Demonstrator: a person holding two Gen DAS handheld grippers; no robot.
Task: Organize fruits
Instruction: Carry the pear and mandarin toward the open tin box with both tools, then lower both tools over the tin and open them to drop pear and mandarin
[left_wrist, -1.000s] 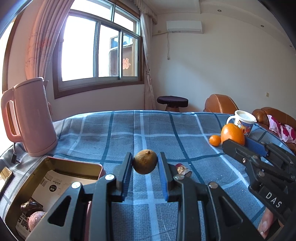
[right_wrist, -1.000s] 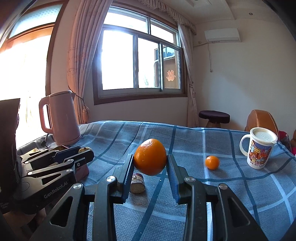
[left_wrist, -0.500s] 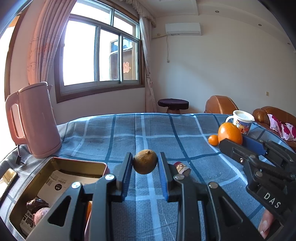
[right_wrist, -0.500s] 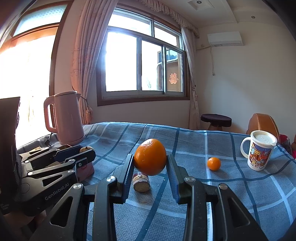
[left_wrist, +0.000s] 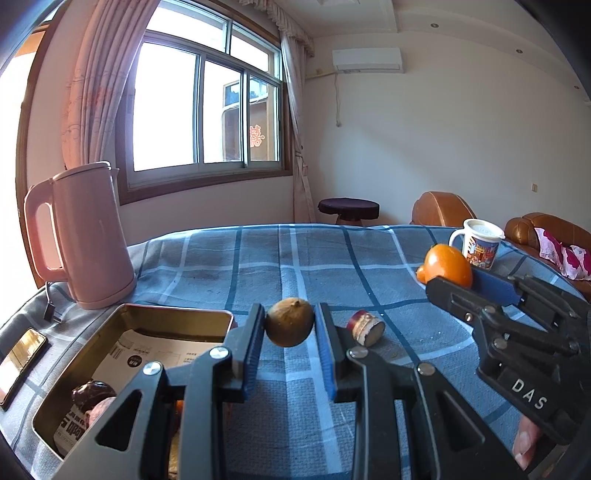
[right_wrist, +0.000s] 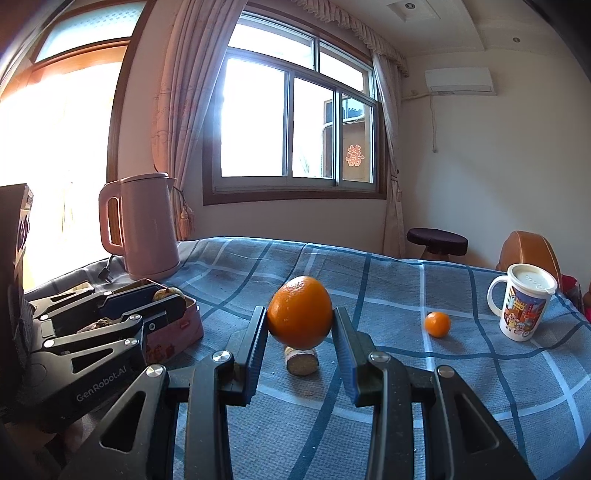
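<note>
Carrying step: left gripper (left_wrist: 290, 326) jaws clamping brown fruit (left_wrist: 290, 326) beside tin (left_wrist: 173, 317), right gripper (right_wrist: 300, 325) jaws clamping orange (right_wrist: 300, 313); next, lowering over tin and releasing.

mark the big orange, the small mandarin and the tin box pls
big orange (right_wrist: 299, 317), right wrist view, middle of its front skin, between the right tool's fingers.
small mandarin (right_wrist: 437, 324), right wrist view, centre of the fruit on the cloth.
tin box (left_wrist: 177, 314), left wrist view, its far rim.
</note>
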